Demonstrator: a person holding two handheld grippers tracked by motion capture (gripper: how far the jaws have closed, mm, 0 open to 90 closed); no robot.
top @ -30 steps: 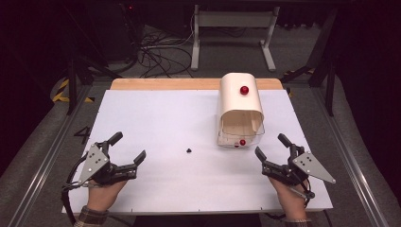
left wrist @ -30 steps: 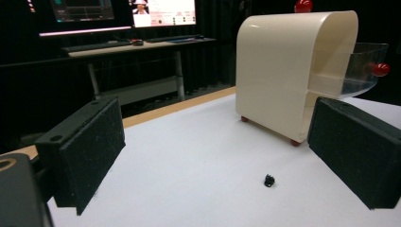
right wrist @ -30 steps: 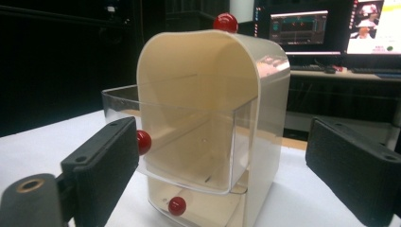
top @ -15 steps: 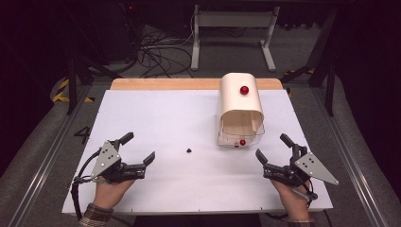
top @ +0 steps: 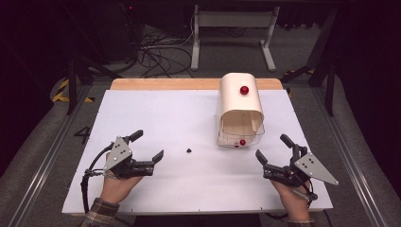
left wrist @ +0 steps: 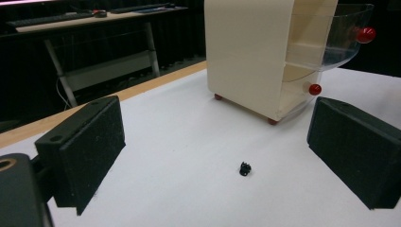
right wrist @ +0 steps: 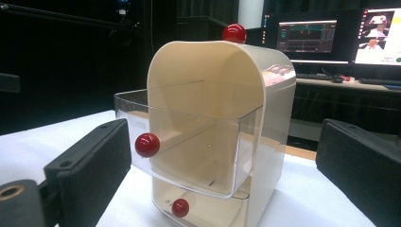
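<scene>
The small black part [top: 189, 151] lies on the white table [top: 156, 113] near its front edge, left of the drawer cabinet [top: 239, 111]; too small to tell its axis. Your left gripper [top: 150, 152], jaws apart, faces it: straddle it squarely, then close. Your right gripper [top: 274, 153] hangs open.

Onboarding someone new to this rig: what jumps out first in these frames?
The cream drawer cabinet with red ball knobs stands on the far right of the white table, its clear upper drawer pulled out. A small black piece lies alone mid-table, apart from everything. The left gripper and right gripper sit near the front edge, open and empty, the left aimed at the black piece.
</scene>
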